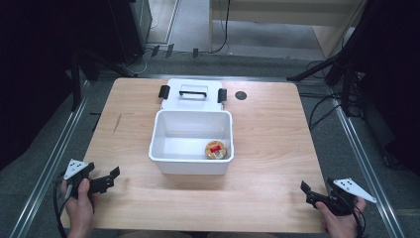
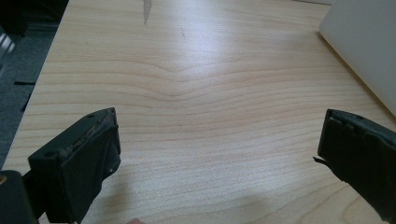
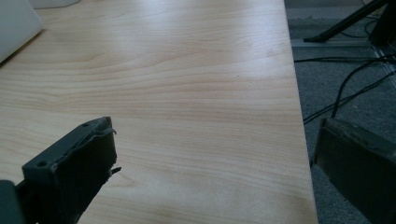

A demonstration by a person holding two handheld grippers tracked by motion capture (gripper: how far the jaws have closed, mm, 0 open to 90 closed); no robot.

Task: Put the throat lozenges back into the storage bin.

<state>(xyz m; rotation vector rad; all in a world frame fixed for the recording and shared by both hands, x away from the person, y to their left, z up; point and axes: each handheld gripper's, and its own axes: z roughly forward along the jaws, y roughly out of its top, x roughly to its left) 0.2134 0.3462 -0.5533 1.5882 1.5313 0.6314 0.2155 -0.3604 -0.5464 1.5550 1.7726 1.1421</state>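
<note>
- White plastic storage box (image 1: 190,143) sits open at the middle of the wooden table (image 1: 267,148); taken here as the landmark.
- Small round container with tan body and red label (image 1: 215,149) lies inside the box, on its floor in the near right corner, close against the front and right walls.
- White lid (image 1: 192,94) with black carry handle and two black latches lies flat just behind the box, touching or almost touching its far rim; cannot tell which.
- Small dark round spot (image 1: 240,95) on the tabletop, right of the lid, behind the box's right corner.
- Left gripper (image 1: 110,177) held in the person's left hand (image 1: 79,203), near-left of the box, well apart from it. In the left gripper view (image 2: 217,144) jaws spread wide, bare wood between them, holding nothing; a corner of the box wall (image 2: 369,42) sits at upper right.
- Right gripper (image 1: 309,191) held in the right hand (image 1: 341,218), near-right of the box, near the table's front right corner. In the right gripper view (image 3: 212,149) jaws spread wide and empty; one jaw over wood, the other past the table edge over grey floor (image 3: 345,70) with cables.
</note>
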